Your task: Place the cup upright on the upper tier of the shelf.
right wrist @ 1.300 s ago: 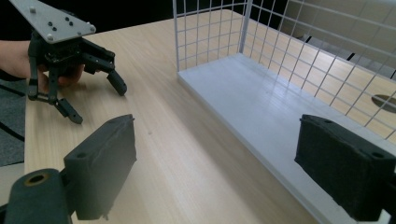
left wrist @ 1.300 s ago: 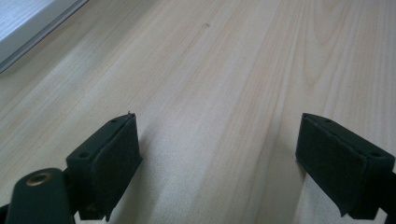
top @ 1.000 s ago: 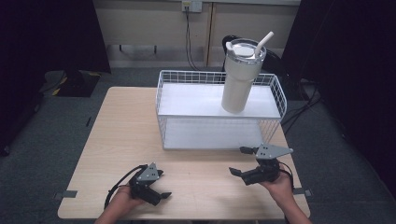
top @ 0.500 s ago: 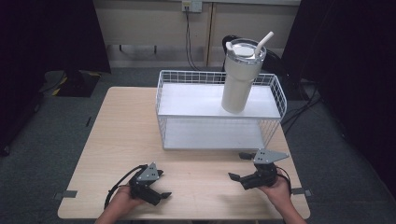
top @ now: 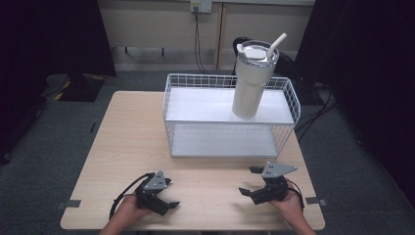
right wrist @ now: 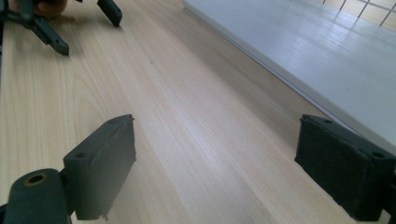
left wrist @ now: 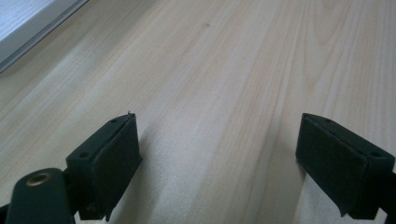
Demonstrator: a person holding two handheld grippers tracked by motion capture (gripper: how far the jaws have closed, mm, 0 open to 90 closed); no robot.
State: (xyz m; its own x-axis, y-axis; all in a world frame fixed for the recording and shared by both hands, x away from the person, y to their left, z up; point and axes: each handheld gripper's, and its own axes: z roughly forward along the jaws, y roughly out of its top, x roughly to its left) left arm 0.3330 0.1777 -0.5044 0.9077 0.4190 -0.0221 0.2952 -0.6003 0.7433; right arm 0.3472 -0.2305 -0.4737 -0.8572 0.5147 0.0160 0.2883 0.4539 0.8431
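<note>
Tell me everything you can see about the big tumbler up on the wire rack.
The tumbler is a tall, cream or light grey cup that tapers toward its base, with what looks like a smooth, metal-like body. A clear-looking lid closes the top, and a pale straw pokes out of it, leaning to the right. It stands upright on the white upper shelf of the white wire rack, toward the right side and near the shelf's front edge. Nothing but the shelf touches it; both grippers are far off, near the table's front edge.

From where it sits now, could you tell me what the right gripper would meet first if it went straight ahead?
Probably the left gripper, far across the bare table; the white rack lies off to the side.
</note>
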